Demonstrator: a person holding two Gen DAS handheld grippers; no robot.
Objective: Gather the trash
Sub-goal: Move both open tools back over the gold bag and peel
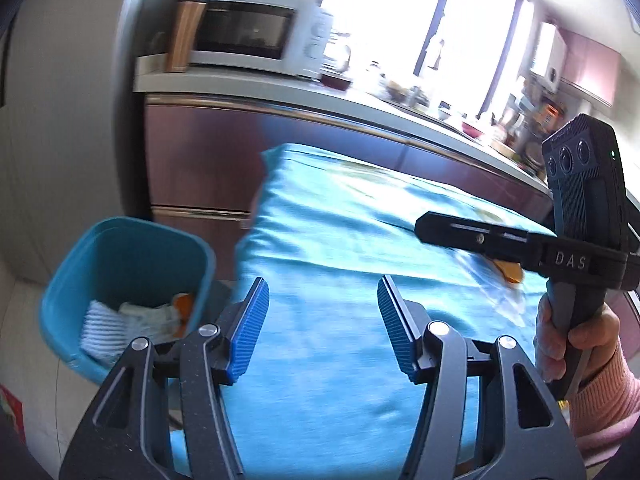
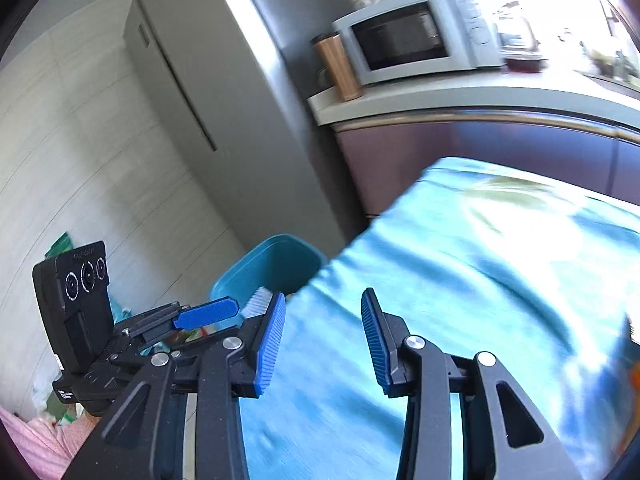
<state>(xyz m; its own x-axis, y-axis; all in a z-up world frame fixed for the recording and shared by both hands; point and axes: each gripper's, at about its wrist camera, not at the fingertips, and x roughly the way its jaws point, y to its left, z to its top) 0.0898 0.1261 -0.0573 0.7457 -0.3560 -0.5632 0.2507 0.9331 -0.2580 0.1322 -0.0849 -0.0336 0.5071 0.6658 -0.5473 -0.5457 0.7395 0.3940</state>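
Observation:
A teal trash bin (image 1: 120,276) stands on the floor left of the table; it holds a white striped cloth-like item (image 1: 102,328), crumpled paper and an orange scrap (image 1: 185,304). It also shows in the right wrist view (image 2: 276,264). My left gripper (image 1: 322,328) is open and empty over the turquoise tablecloth (image 1: 340,248). My right gripper (image 2: 322,340) is open and empty above the table's left edge. An orange piece (image 1: 510,270) in clear wrapping lies on the cloth under the right gripper's body (image 1: 520,240).
A kitchen counter (image 1: 280,88) with a microwave (image 1: 244,32) and a wooden-look canister (image 2: 338,66) runs behind the table. A grey fridge (image 2: 208,92) stands left. Clutter crowds the counter near the bright window.

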